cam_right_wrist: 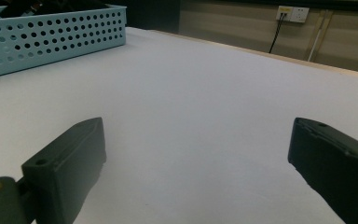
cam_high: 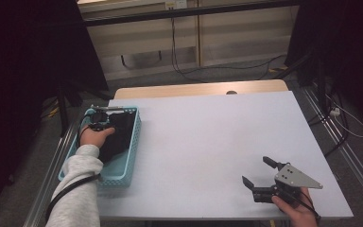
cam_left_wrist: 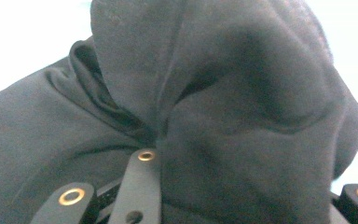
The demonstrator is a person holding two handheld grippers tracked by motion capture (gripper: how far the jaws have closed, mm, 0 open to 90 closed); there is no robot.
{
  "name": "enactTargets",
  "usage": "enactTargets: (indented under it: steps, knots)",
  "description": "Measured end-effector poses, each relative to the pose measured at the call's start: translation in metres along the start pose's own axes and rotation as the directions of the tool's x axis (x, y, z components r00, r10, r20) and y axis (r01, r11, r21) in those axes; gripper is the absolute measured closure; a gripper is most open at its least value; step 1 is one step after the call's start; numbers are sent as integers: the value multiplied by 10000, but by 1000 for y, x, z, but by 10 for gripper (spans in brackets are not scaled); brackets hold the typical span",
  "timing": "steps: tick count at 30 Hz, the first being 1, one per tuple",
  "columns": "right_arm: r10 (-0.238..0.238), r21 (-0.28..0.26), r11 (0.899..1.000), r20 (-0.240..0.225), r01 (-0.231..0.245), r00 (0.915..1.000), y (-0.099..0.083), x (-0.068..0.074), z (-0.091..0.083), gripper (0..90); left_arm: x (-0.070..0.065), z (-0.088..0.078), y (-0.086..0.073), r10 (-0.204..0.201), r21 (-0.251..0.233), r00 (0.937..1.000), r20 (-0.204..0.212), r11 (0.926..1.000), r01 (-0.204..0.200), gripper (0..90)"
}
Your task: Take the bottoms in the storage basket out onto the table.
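Here: left gripper [cam_high: 99, 124] clenched on bunched black cloth [cam_left_wrist: 223, 107], inside the blue perforated basket [cam_high: 128, 158] at the desk's [cam_high: 208, 142] left edge. Right gripper [cam_high: 260, 174] released, jaws wide, near right corner.

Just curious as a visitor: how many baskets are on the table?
1: a blue basket at the table's left edge, holding dark cloth. No other shows, though the dark surroundings could hide some.

Left gripper [cam_high: 99, 124]: reached down from a grey-sleeved forearm, jaws clamped on dark fabric [cam_left_wrist: 223, 116].
Right gripper [cam_high: 261, 171]: held low, jaws spread wide, nothing between them.
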State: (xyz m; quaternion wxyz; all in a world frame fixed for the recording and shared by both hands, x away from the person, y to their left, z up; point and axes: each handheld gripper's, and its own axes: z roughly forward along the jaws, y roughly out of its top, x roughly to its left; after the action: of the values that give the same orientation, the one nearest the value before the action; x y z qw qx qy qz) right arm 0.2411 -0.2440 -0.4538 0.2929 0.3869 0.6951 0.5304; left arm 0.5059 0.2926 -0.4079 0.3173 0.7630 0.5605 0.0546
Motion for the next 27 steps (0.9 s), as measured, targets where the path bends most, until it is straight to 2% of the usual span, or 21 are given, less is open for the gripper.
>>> enactTargets:
  steps: [6,11,15,19,23,24,27]
  knots:
    - [41,-15,10000,-6,-41,10000,0,0,0,30,-1,-49,18,-329,-145,9993,184,9993,332,738]
    - [-10,-46,10000,-20,10,10000,1,0,1,30,-9,-84,35,-261,-317,9994,211,9991,268,746]
    - [-23,-56,10000,-36,23,10000,1,1,1,30,-17,-108,48,-24,-415,10000,92,9991,28,751]
    - [0,-53,10000,-19,0,10000,1,1,0,30,-24,-123,57,185,-458,9998,3,9988,-184,755]
    - [0,-60,10000,16,0,10000,1,0,0,30,-33,-136,67,277,-743,9996,-2,9969,-276,761]
    - [4,-65,10000,9,-4,10000,1,0,0,30,-35,-140,69,323,-857,9995,38,9958,-319,764]
    - [1,-58,10000,6,-1,10000,1,0,0,30,-46,-145,74,483,-1069,9974,529,9934,-424,769]
